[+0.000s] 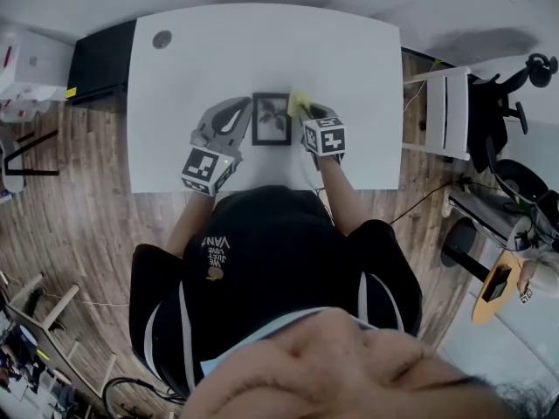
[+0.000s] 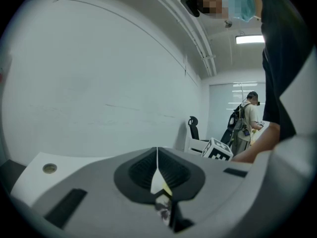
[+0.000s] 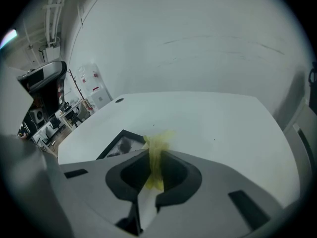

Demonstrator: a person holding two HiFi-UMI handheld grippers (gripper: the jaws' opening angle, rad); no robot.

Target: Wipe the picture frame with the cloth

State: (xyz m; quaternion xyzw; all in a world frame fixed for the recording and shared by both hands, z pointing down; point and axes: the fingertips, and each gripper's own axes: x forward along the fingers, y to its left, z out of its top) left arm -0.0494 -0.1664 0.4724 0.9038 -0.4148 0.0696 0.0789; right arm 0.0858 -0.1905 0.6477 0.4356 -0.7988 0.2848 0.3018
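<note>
A small black picture frame with a plant print lies flat on the white table, near its front edge. My right gripper is at the frame's upper right corner, shut on a yellow cloth. In the right gripper view the cloth bunches up between the jaws, with the frame just left of them. My left gripper rests beside the frame's left edge. Its jaws meet in a thin line in the left gripper view, with nothing held between them.
A round cable hole sits at the table's far left corner. A white folding chair and a black office chair stand to the right, and a black cabinet to the left. A person with a backpack stands far off.
</note>
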